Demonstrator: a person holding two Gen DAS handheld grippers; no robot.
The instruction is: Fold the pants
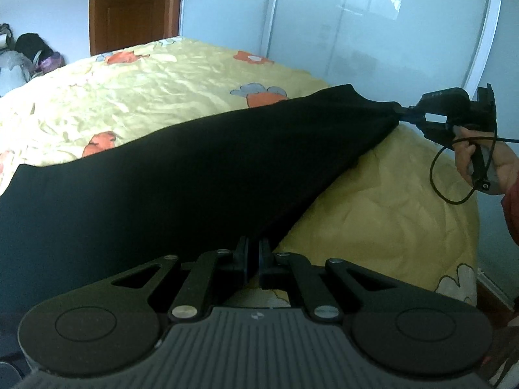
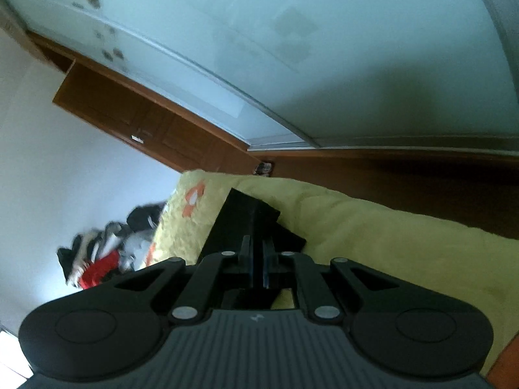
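Observation:
Black pants (image 1: 194, 168) are stretched above a yellow bed cover (image 1: 373, 210). My left gripper (image 1: 254, 246) is shut on the near edge of the pants at the bottom centre of the left wrist view. My right gripper (image 1: 402, 113) shows at the right of that view, shut on the far corner of the pants and pulling the cloth taut. In the right wrist view the right gripper (image 2: 258, 253) is shut on the black pants (image 2: 240, 223), which run away from it over the bed cover (image 2: 373, 233).
A brown wooden door (image 1: 133, 3) and frosted sliding wardrobe doors (image 1: 373, 26) stand behind the bed. A pile of clothes and bags (image 2: 107, 253) lies beside the bed. The bed's edge drops off at the right (image 1: 467, 259).

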